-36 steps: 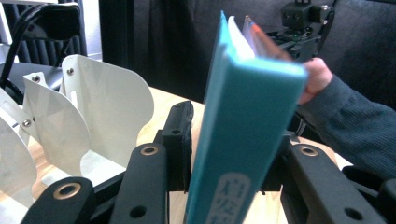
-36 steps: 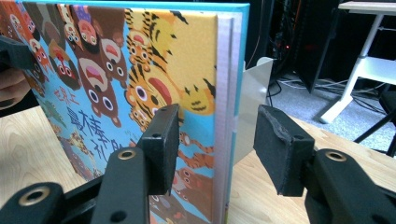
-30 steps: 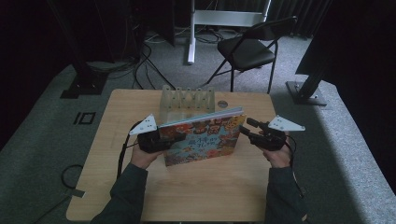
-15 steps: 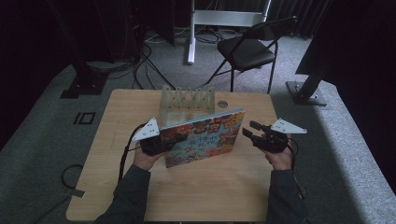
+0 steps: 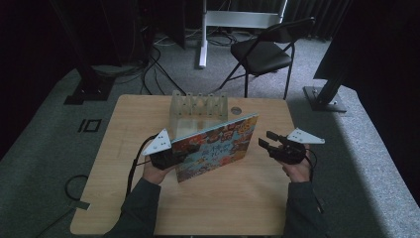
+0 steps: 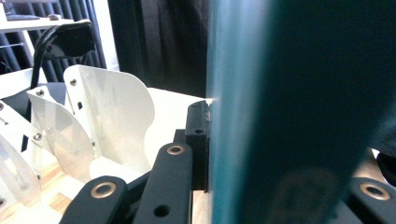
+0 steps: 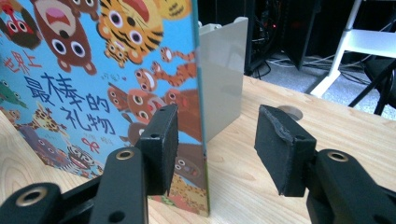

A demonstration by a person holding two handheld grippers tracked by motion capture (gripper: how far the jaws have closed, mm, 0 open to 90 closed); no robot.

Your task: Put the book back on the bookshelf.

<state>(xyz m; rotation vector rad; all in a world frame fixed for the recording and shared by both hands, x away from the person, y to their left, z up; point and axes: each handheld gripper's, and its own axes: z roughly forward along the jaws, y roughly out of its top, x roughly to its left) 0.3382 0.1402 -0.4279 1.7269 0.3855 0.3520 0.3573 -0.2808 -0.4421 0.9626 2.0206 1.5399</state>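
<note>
Now the picture book (image 5: 214, 148) stands upright on its lower edge on the wooden table (image 5: 237, 193), tilted a little, cover facing the person, near the table's middle. Cover is bright blue with cartoon animals (tigers, bears) and Chinese characters; in the right gripper view (image 7: 107, 70) the art is plain to read.

Left gripper (image 5: 168, 157) sits at the book's left edge, held by the person's left hand (image 5: 154, 172). Its jaws have just been closing and are now clenched on the book: in the left gripper view the black pad (image 6: 198, 140) presses flat against the teal edge of the book (image 6: 280, 112), which runs top to bottom right in front of the camera. Other jaw is hidden behind the book there.

Right gripper (image 5: 270, 146) is just off the book's right edge, in the right hand (image 5: 297, 171), jaws parted and not gripping. In the right gripper view (image 7: 212, 149) the book's right edge lies beyond the gap between the pads, nearer the left pad (image 7: 161, 144); cannot tell if that pad touches the cover. Right pad (image 7: 280, 154) is well clear of it.

Behind the book, a clear plastic rack with upright dividers (image 5: 198, 106) stands at the table's far side; its white curved dividers (image 6: 107, 121) show in the left gripper view, and one grey-white panel (image 7: 222, 74) shows just behind the book in the right gripper view. Black folding chair (image 5: 265, 52) on the carpet beyond the table.
</note>
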